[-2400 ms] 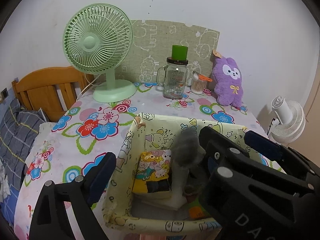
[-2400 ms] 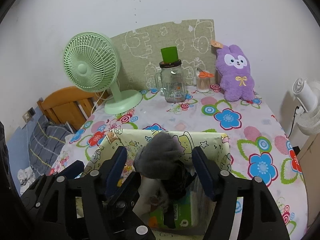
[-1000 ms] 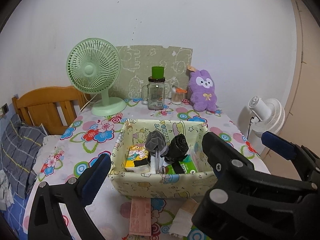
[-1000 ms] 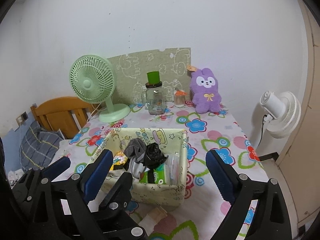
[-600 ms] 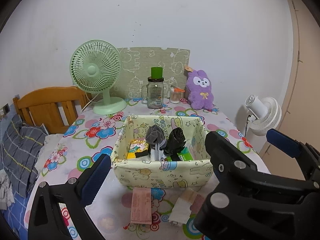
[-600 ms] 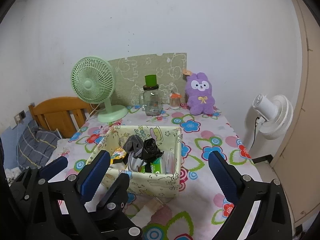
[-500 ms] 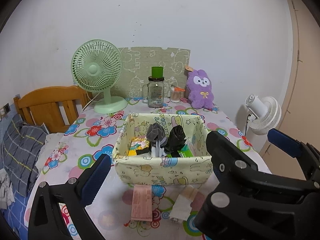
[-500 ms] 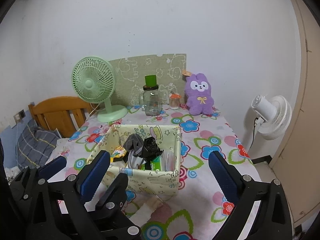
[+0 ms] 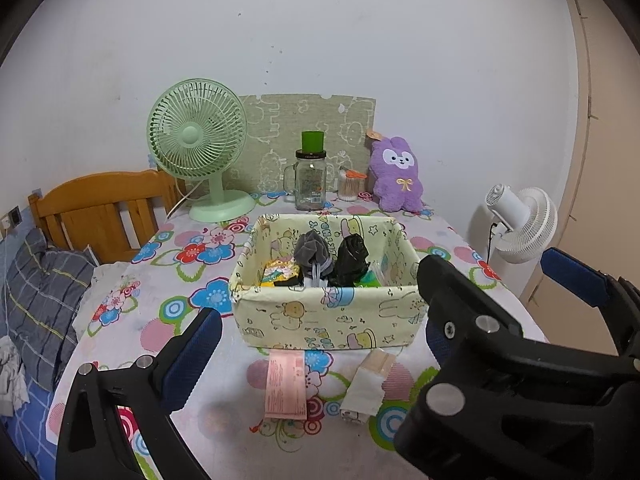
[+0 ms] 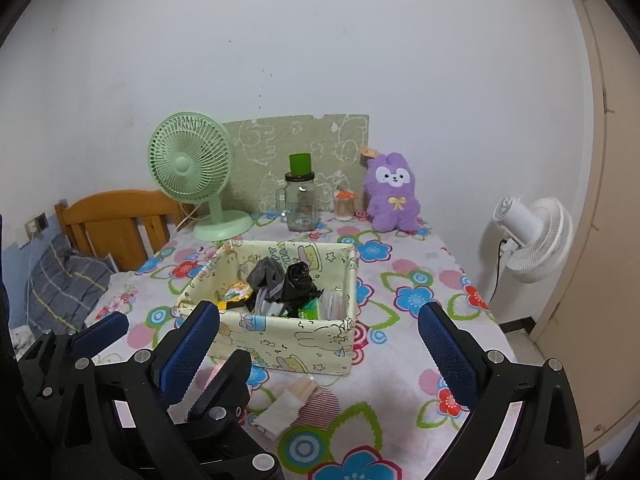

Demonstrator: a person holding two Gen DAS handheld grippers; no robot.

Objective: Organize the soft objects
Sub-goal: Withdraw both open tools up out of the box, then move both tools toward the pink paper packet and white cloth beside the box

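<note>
A pale yellow cartoon-print fabric bin stands mid-table. Inside it stand a rolled grey sock, a rolled black sock, a yellow packet and a green pack. In front of the bin lie a pink folded cloth and a beige-white folded cloth. My left gripper is open and empty, held near the table's front edge. My right gripper is open and empty, also pulled back from the bin.
At the table's back stand a green fan, a glass jar with green lid, a cotton-swab cup and a purple plush bunny. A wooden headboard and bedding are left; a white fan is right.
Both grippers have pulled back and up from the bin. The grey sock, earlier between the right gripper's fingers, now stands in the bin, and the folded cloths at the front have come into view.
</note>
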